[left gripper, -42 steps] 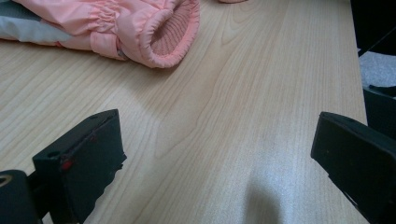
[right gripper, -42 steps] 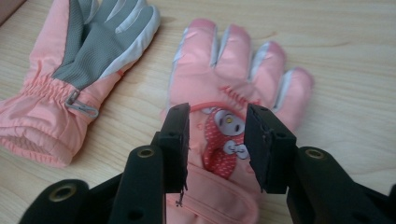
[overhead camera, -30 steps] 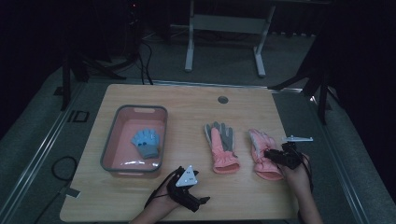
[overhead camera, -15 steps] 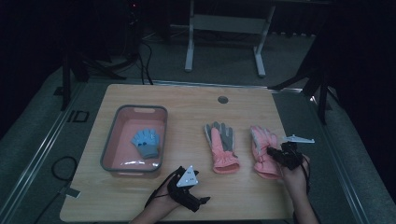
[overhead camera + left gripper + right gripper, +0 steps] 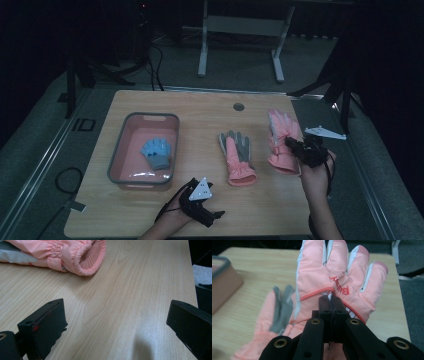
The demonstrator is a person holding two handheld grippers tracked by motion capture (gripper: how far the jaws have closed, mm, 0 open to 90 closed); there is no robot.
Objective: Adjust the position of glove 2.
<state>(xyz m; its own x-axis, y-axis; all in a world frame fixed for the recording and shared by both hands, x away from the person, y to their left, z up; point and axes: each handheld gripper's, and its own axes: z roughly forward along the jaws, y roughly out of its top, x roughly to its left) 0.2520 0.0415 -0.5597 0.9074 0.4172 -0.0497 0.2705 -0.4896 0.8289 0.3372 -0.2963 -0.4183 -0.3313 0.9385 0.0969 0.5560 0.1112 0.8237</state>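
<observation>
Pink glove (image 5: 337,272) reads "BUNNY" close-up.

- We see the pink glove (image 5: 337,277) pinched at its back in our right claw (image 5: 331,305), fingers spread beyond the tips, clear of the table.

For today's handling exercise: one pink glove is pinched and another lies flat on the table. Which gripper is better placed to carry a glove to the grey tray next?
Probably the right. The right gripper is shut on the pink glove. The left gripper is open over bare table, holding nothing, though it sits nearer the grey tray.
</observation>
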